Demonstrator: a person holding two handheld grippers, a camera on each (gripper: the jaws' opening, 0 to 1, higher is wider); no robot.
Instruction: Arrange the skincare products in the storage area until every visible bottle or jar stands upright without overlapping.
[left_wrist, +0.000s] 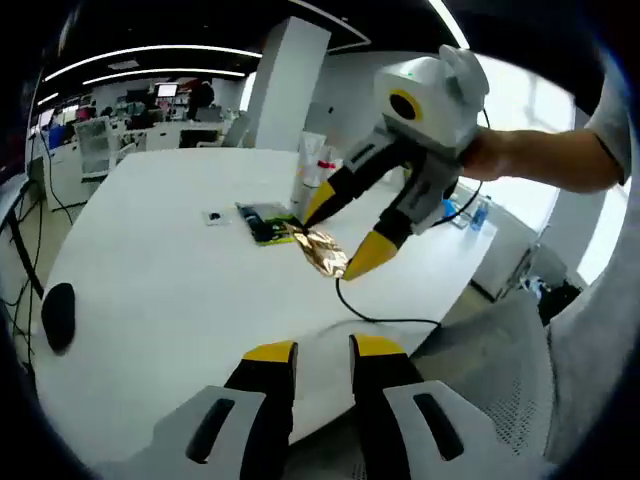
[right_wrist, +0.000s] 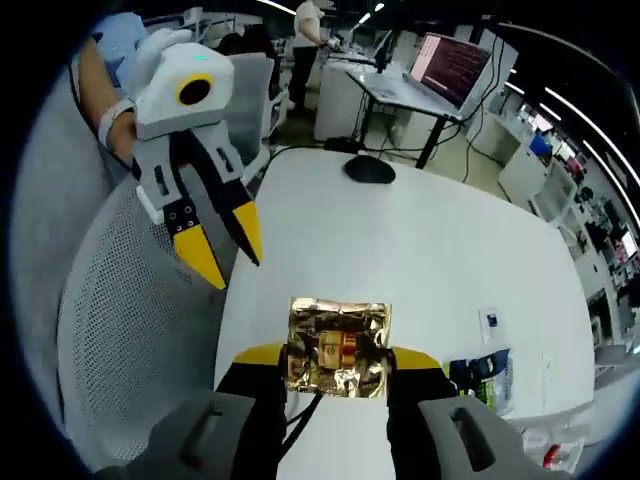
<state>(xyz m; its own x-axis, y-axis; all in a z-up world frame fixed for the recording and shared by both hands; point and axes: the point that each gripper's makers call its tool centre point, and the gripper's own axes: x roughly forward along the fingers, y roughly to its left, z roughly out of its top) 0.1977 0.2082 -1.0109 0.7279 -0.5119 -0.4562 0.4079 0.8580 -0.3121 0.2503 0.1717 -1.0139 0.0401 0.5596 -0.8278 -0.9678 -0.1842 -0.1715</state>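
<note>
1. Holding a crinkled gold foil sachet (right_wrist: 338, 347) between its yellow-tipped jaws, the right gripper (right_wrist: 338, 362) was closed on the packet's two side edges, lifted clear of the round white desk (right_wrist: 420, 250).
2. The left gripper (left_wrist: 322, 352) hung empty, jaws a narrow gap apart, at the near desk edge; in the right gripper view it showed up and to the left of the sachet, well apart from it.
3. Thin foil gave little to bite on, so the sachet could have slid out or twisted, since only its edges were pinched.
4. A limp sachet would not likely have stood upright alone; released carelessly, it could have fallen flat.
5. Beyond the held sachet lay a flat green and black packet (left_wrist: 262, 222) and white tubes (left_wrist: 312, 160); setting down among them risked overlap or knocking a tube over.
6. A black cable (left_wrist: 385, 318) trailed under the right gripper and might have snagged.
7. The grey mesh chair (right_wrist: 140, 330) sat just beside the desk edge, so a drop there could have taken the sachet out of the workspace.
</note>
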